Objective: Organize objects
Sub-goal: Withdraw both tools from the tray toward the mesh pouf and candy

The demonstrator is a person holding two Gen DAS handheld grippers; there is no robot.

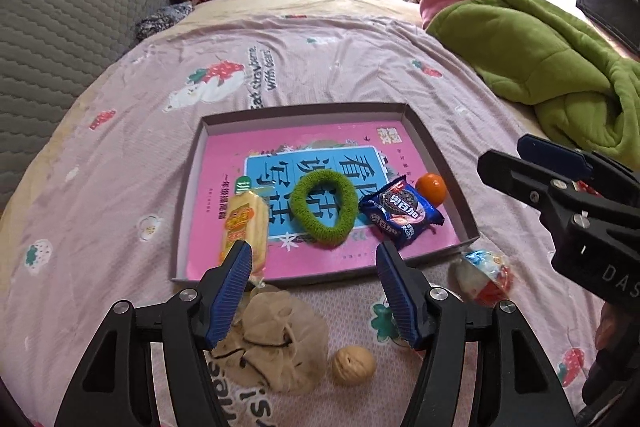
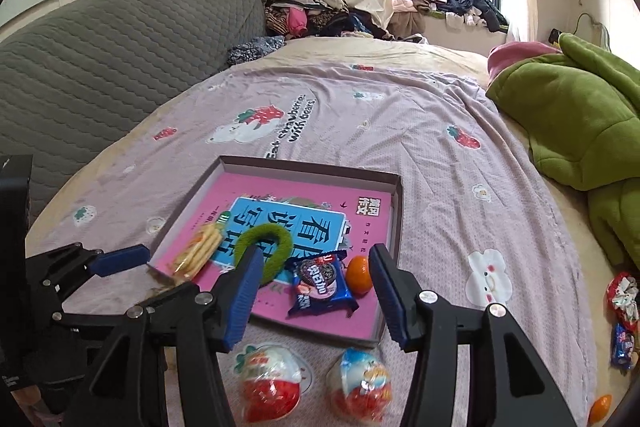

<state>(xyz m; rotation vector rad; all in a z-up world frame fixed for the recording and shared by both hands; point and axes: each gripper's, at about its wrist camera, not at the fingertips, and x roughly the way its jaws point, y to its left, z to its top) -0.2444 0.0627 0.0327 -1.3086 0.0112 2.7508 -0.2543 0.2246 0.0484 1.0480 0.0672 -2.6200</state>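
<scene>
Both grippers hover empty with jaws parted, judging by the items already gathered ahead of them in the shallow box: one cracker packet, one green scrunchie, one blue cookie packet, one tangerine. Beneath the left gripper lie one beige pouch and one walnut; beneath the right gripper, two chocolate eggs, unsorted.

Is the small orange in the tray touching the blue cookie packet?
Cannot tell. In the right wrist view the orange sits right beside the blue cookie packet with no clear gap; in the left wrist view the packet's edge overlaps it, so neither shows contact plainly.
</scene>
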